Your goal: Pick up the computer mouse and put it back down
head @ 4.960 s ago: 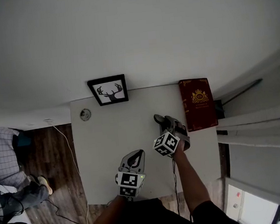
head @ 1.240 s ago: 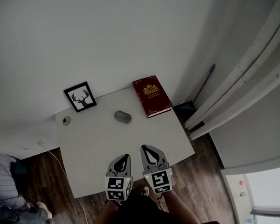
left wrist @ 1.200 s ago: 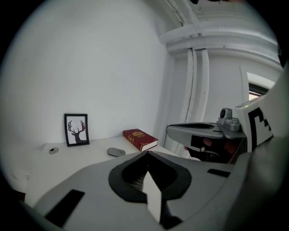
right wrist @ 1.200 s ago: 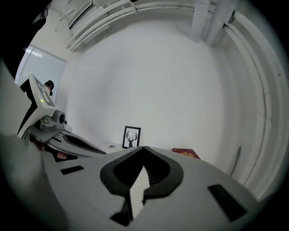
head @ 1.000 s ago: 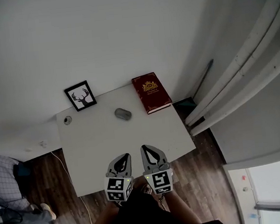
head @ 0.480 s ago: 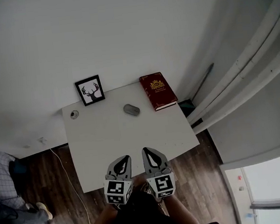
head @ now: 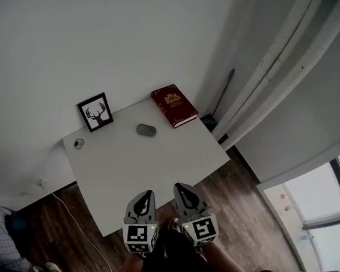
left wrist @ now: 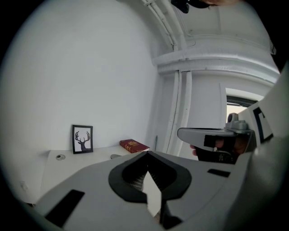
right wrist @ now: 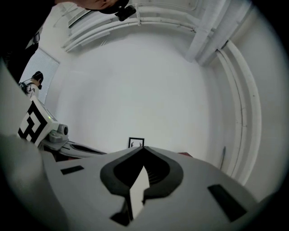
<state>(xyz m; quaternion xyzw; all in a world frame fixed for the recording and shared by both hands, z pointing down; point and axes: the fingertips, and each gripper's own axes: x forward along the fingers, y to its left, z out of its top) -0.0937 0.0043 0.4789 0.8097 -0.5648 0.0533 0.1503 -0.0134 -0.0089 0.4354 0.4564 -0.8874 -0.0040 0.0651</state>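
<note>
We log left gripper [head: 145,195] and right gripper [head: 181,188] clenched, empty, at the table's [head: 119,174] near edge; only the head view shows the computer mouse [head: 146,130] clearly, lying on it near the red book [head: 173,105]. The book's gold lettering is unreadable.

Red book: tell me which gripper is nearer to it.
Right. The right gripper hangs over the table's near edge, roughly in line with the red book at the far edge; the left gripper is beside it, further left. Both are well short of the book.
</note>
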